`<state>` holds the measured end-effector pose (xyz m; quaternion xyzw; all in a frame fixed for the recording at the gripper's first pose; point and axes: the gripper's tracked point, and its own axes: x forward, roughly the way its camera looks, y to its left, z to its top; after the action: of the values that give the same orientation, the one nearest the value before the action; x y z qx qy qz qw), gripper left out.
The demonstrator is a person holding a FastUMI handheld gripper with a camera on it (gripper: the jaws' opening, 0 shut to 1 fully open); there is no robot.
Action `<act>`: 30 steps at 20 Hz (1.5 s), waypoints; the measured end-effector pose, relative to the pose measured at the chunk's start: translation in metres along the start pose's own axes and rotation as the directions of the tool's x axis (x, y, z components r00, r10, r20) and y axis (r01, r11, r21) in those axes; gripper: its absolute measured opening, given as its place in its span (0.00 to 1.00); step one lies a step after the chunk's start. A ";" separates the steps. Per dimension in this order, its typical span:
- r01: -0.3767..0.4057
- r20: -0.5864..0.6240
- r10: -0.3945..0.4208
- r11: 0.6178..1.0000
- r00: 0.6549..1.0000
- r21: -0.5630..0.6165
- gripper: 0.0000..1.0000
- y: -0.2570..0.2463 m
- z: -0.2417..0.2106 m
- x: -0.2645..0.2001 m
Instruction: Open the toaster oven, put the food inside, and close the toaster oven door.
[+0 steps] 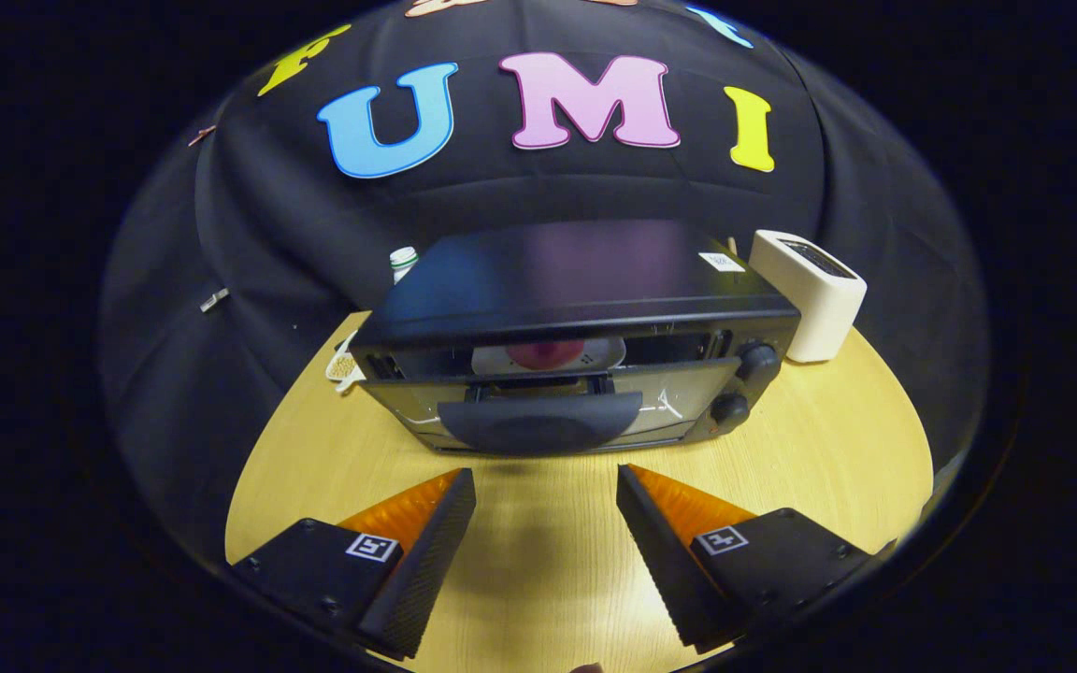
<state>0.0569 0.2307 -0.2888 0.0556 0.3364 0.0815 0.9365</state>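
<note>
A black toaster oven (576, 280) stands on the round wooden table (828, 449), beyond my fingers. Its glass door (548, 397) hangs partly open, tilted down toward me, with the wide dark handle (538, 421) at its front edge. Through the gap above the door I see a white plate (595, 353) inside, carrying reddish food (546, 352). Two knobs (756, 360) sit on the oven's right side. My gripper (546, 486) is open, fingers wide apart with nothing between them, just short of the door handle.
A white boxy appliance (810, 294) stands right of the oven. Behind the oven's left corner are a white bottle with a green cap (403, 262) and a small dish of light bits (342, 366). Bare wood lies around my fingers.
</note>
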 end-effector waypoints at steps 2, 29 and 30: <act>-0.004 0.027 0.004 1.000 1.000 0.001 0.99 0.001 0.013 -0.003; -0.051 0.501 0.040 0.999 0.865 0.010 0.99 -0.056 0.210 -0.209; -0.049 0.523 0.042 0.999 0.852 0.000 0.98 -0.059 0.217 -0.219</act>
<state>0.0361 0.1201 0.0042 0.0896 0.0688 0.0831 0.9901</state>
